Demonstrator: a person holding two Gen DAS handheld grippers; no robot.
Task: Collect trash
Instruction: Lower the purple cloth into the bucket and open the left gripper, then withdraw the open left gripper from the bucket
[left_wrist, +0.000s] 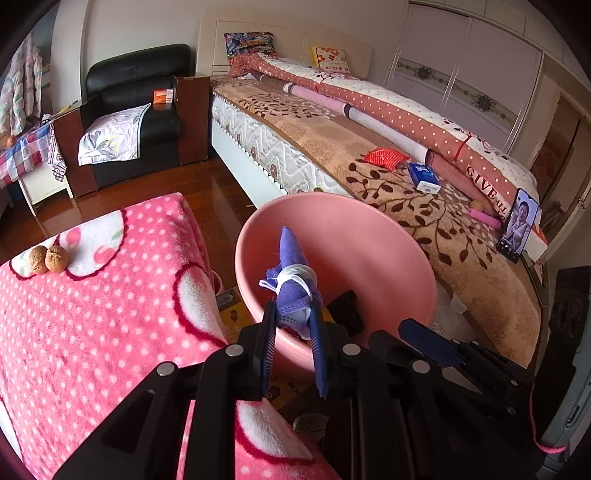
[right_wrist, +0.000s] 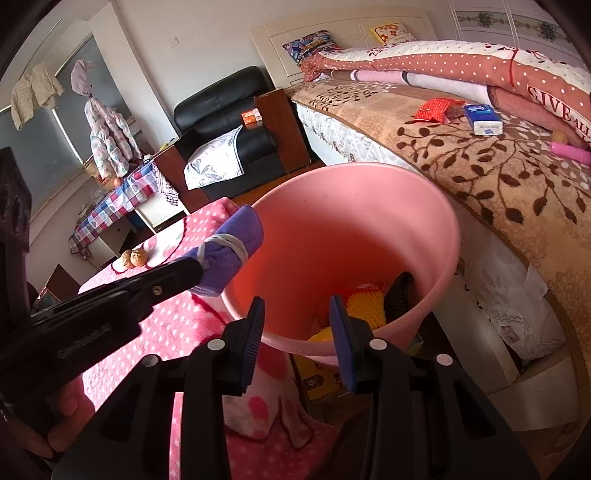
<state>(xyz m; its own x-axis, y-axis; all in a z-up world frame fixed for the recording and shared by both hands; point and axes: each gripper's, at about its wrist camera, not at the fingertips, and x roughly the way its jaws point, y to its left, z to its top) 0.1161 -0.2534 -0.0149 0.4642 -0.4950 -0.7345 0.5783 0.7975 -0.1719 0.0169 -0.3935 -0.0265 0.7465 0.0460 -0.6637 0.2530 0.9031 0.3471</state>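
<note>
While left claw (left_wrist: 291, 325) grips purple mask (left_wrist: 293, 280) over pink bucket (left_wrist: 369, 236), right claw (right_wrist: 297, 314) open, empty.

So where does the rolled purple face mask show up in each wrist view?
Left wrist: the purple face mask sits bottom centre, clamped between the left gripper fingers, over the pink bucket.
Right wrist: the mask is left of centre, at the bucket's left rim, held by the gripper coming in from the left.
Shared landmark: the two walnuts on the pink dotted blanket.
</note>
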